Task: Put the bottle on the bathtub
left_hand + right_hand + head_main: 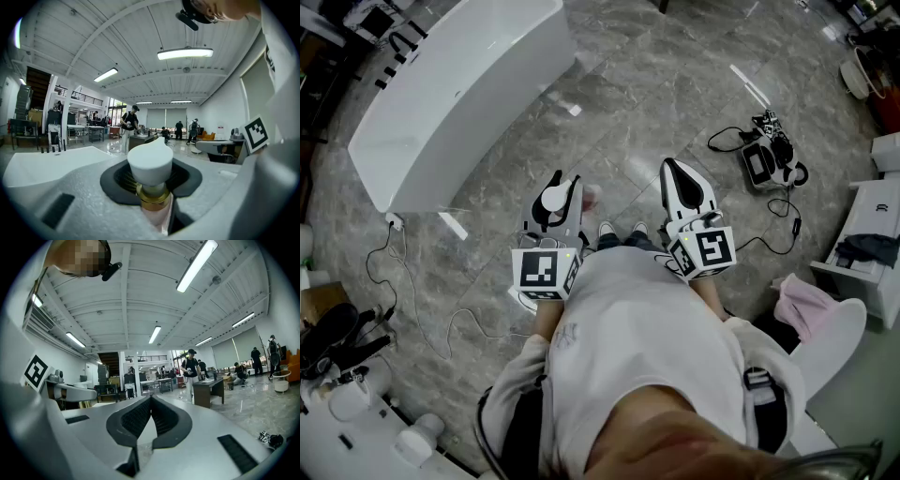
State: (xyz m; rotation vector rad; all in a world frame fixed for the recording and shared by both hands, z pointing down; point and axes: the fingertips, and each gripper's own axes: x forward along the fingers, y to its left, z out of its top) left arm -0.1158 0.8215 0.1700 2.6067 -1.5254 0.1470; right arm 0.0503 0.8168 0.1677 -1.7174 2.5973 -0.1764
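The white bathtub (459, 94) stands on the grey marble floor at the upper left, well ahead of both grippers. My left gripper (555, 199) is held up in front of the person's body, shut on the bottle. In the left gripper view the bottle (151, 161) stands upright between the dark pads, with a white cap, a gold collar and a pale pink body. My right gripper (684, 186) is level with it, to the right, and holds nothing. In the right gripper view its jaws (151, 401) meet at the tips, pointing across the hall.
A black-and-white device with cables (769, 155) lies on the floor at the right. White furniture (874, 246) and a pink cloth (802, 298) are further right. A cable (403, 281) trails near the tub's end. People (129, 123) stand far off in the hall.
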